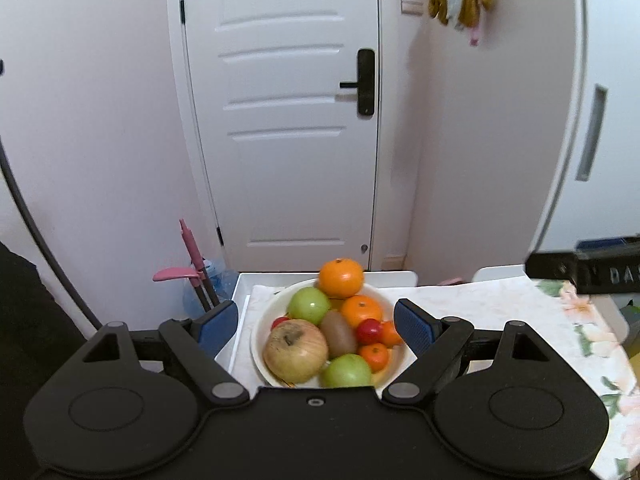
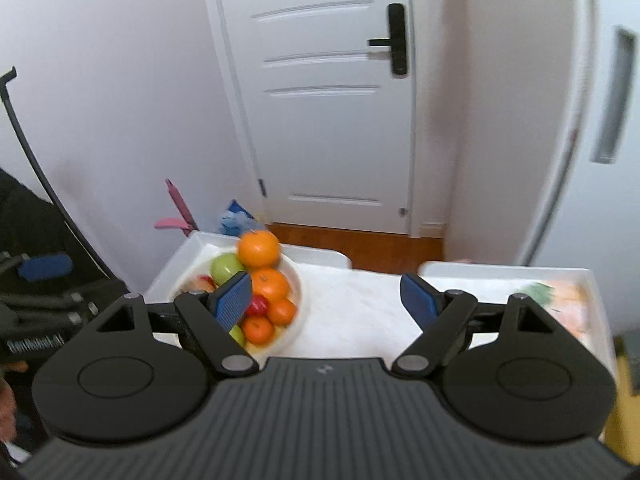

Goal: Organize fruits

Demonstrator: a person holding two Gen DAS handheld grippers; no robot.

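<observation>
Seen from the left wrist, far left: pink mop [image 1: 188, 258] against the wall, water jug [image 1: 218, 280] beside it. Next, left gripper [image 1: 316, 322], fingers spread wide, nothing between the blue pads [image 1: 412, 326]. Beyond them, white bowl [image 1: 262, 332] near the table's [image 1: 500, 312] left end, heaped with fruit: brownish apple [image 1: 295, 350] in front, green apples, kiwi [image 1: 338, 332], oranges, top orange [image 1: 341, 277] crowning the pile. Behind, white door [image 1: 288, 120]. From the right wrist, somewhat blurred: right gripper [image 2: 326, 300], fingers likewise spread and empty, over bare cloth [image 2: 352, 312] right of the bowl; possibly a floral print at the far right edge.
</observation>
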